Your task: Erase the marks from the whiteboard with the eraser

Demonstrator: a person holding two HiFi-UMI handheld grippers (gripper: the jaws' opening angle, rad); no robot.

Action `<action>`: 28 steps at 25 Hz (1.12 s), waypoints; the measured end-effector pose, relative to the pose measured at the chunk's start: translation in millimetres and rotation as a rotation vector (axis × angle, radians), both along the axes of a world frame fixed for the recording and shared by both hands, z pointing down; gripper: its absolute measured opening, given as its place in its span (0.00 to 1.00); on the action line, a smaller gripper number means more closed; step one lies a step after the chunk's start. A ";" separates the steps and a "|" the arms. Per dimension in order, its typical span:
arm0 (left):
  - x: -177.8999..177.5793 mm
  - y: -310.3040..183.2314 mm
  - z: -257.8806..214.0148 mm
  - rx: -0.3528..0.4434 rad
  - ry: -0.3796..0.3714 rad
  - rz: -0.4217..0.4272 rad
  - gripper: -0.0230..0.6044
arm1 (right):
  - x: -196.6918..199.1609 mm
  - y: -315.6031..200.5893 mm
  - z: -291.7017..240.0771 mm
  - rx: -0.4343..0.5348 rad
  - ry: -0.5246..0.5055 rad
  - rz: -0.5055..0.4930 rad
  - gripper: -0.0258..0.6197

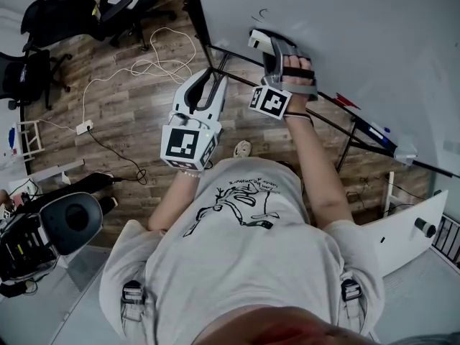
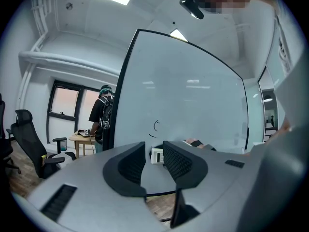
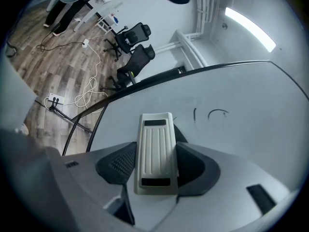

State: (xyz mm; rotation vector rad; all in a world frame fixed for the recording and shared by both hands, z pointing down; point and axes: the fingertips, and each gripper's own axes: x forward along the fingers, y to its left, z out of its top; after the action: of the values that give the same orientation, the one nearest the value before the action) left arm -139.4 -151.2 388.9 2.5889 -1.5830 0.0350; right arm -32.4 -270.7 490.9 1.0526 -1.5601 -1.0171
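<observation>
The whiteboard (image 1: pixel 345 34) stands tilted at the upper right of the head view, with a few thin black marks (image 1: pixel 262 13) near its left edge. My right gripper (image 1: pixel 267 43) is shut on the white ribbed eraser (image 1: pixel 259 40), which lies against the board just below those marks. In the right gripper view the eraser (image 3: pixel 155 149) sits between the jaws of the right gripper (image 3: pixel 155 163), with the marks (image 3: pixel 217 113) a little ahead on the board (image 3: pixel 251 144). My left gripper (image 1: pixel 207 77) hangs left of the board, open and empty. In its own view, the left gripper (image 2: pixel 154 161) frames the distant eraser (image 2: pixel 157 155).
The board's black stand legs (image 1: pixel 338 131) cross the wooden floor, and its tray holds markers (image 1: pixel 374 129). A white cable (image 1: pixel 154 63) and power strip (image 1: pixel 84 127) lie on the floor. Office chairs (image 1: pixel 57 16) stand at the upper left. A person (image 2: pixel 102 115) stands behind the board.
</observation>
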 end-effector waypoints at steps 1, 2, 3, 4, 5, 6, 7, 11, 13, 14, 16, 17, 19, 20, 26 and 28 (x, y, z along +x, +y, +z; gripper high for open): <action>-1.4 1.0 -0.7 0.002 0.001 -0.002 0.23 | 0.5 0.2 6.3 -0.010 0.015 0.000 0.44; -2.9 1.7 -1.5 0.004 0.001 -0.005 0.23 | 0.9 0.5 9.7 -0.022 0.021 0.000 0.44; -4.3 2.1 -2.2 0.005 0.001 -0.008 0.23 | 0.7 0.9 10.7 -0.038 0.019 0.001 0.44; -5.6 2.5 -2.7 0.005 0.002 -0.011 0.23 | -0.1 2.0 9.7 -0.060 0.009 0.002 0.44; -6.4 3.2 -2.9 0.003 0.003 -0.014 0.23 | -1.3 4.3 6.5 -0.081 -0.007 -0.001 0.44; -6.5 4.5 -2.8 0.002 0.005 -0.016 0.23 | -2.6 8.2 0.3 -0.093 -0.024 -0.007 0.44; -6.0 6.2 -2.4 0.000 0.008 -0.015 0.23 | -3.8 13.1 -9.0 -0.091 -0.039 -0.016 0.44; 0.3 9.7 0.6 -0.004 0.017 0.001 0.23 | -6.6 27.1 -62.7 -0.014 -0.083 -0.038 0.44; 4.9 9.9 -0.2 -0.001 0.019 0.009 0.23 | -5.9 30.5 -95.2 0.029 -0.115 -0.042 0.44; 6.6 9.6 -1.2 0.001 0.019 0.013 0.23 | -5.6 31.9 -112.7 0.051 -0.134 -0.043 0.44; 8.8 7.6 -3.1 0.005 0.018 0.017 0.23 | -5.1 33.4 -147.6 0.093 -0.175 -0.046 0.44; 9.5 6.4 -3.6 0.007 0.017 0.018 0.23 | -4.8 33.7 -163.9 0.113 -0.196 -0.049 0.44; 11.0 5.1 -3.9 0.008 0.016 0.018 0.23 | -3.9 33.1 -190.8 0.148 -0.226 -0.051 0.44; 11.6 4.9 -3.8 0.008 0.015 0.017 0.23 | -3.2 31.5 -200.3 0.162 -0.234 -0.050 0.44; 9.9 6.6 -1.7 0.004 0.015 0.009 0.23 | 2.9 7.5 -203.5 0.193 -0.206 0.002 0.44; 8.0 6.5 -2.8 0.005 0.014 0.004 0.23 | 2.5 6.7 -203.5 0.200 -0.208 0.008 0.44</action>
State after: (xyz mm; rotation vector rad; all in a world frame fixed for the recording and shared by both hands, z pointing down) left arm -131.4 -144.8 386.1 2.5902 -1.5757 0.0129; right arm -29.9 -264.0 287.4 1.3368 -1.6422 -1.1034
